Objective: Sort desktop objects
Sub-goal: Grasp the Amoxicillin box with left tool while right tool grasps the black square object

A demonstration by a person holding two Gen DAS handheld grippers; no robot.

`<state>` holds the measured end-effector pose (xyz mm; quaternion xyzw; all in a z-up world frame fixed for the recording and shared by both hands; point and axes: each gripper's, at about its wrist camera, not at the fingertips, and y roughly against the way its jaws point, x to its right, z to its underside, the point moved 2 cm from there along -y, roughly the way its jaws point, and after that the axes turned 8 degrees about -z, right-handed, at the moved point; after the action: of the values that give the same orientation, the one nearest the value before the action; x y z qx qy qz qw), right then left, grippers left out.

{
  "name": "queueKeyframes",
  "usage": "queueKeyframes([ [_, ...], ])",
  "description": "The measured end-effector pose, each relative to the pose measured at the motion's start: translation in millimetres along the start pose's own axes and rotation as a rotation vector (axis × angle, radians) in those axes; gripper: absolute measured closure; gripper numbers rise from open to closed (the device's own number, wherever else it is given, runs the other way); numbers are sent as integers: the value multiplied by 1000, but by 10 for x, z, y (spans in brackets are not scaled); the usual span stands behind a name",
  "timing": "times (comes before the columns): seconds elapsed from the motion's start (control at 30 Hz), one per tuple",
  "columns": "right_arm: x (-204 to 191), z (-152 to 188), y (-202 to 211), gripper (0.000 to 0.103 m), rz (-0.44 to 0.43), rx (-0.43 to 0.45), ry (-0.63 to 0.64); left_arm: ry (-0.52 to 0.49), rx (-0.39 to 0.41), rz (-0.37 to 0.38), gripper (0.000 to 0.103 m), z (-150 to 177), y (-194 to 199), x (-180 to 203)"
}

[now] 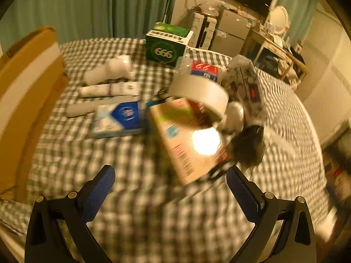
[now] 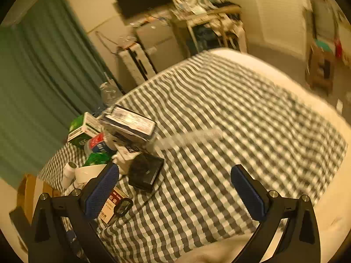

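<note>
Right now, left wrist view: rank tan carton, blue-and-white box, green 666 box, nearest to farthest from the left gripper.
From the open left gripper:
1. Tan carton, just ahead, toward the right finger.
2. Blue-and-white box, farther out, left of the carton.
3. Green 666 box, at the far edge of the checked cloth.

Legible marking: "666" in white on the front of the green box point(image 1: 165, 45). Print on the blue box point(image 1: 122, 118) and tan carton point(image 1: 186, 140) is blurred, unreadable.
</note>
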<state>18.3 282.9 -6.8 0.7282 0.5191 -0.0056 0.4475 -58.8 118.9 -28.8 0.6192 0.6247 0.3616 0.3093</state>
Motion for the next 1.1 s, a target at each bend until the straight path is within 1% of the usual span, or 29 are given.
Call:
queueKeyframes([
  [0.1, -16, 20, -48, 1, -19, -22, 12, 45, -50, -13, 0, -135, -252, 159],
  [0.2, -94, 47, -65, 1, -31, -21, 46, 54, -114, -8, 0, -184, -550, 308],
  [0.27, -92, 48, -92, 1, -40, -34, 48, 54, -165, -9, 7, -187, -721, 319],
  [0.3, -85, 50, -121, 1, -41, -49, 48, 64, -184, 0, 14, -189, -770, 282],
  [0.33, -78, 45, -157, 1, -44, -62, 45, 75, -180, 8, 16, -193, -760, 252],
  [0.43, -62, 44, -239, 1, -40, -97, 36, 127, -167, 93, 17, -235, -639, 80],
  [0.5, -91, 50, -300, 3, -35, -121, 46, 132, -164, 89, 17, -243, -539, -24],
  [0.6, -208, 65, -413, 4, -71, -146, 78, 111, -148, 65, 17, -222, -344, -169],
  [0.7, -339, 65, -554, 4, -90, -154, 107, 73, -179, 60, 18, -177, -282, -242],
  [0.83, -435, 41, -838, 4, -79, -185, 122, 9, -217, 33, 19, -82, -209, -345],
  [0.9, -430, 31, -1029, 7, -74, -222, 100, 7, -223, 32, 20, -54, -190, -404],
  [0.97, -386, 59, -1264, 21, -60, -287, 56, -24, -252, 26, 20, -11, -197, -434],
  [1.0, -356, 88, -1379, 25, -51, -327, 34, -30, -271, 26, 20, 19, -207, -455],
  [1.07, -292, 139, -1515, 40, -44, -387, 1, -13, -291, 41, 21, 57, -218, -518],
  [1.1, -267, 162, -1575, 41, -37, -410, -11, -7, -293, 39, 21, 69, -218, -552],
])
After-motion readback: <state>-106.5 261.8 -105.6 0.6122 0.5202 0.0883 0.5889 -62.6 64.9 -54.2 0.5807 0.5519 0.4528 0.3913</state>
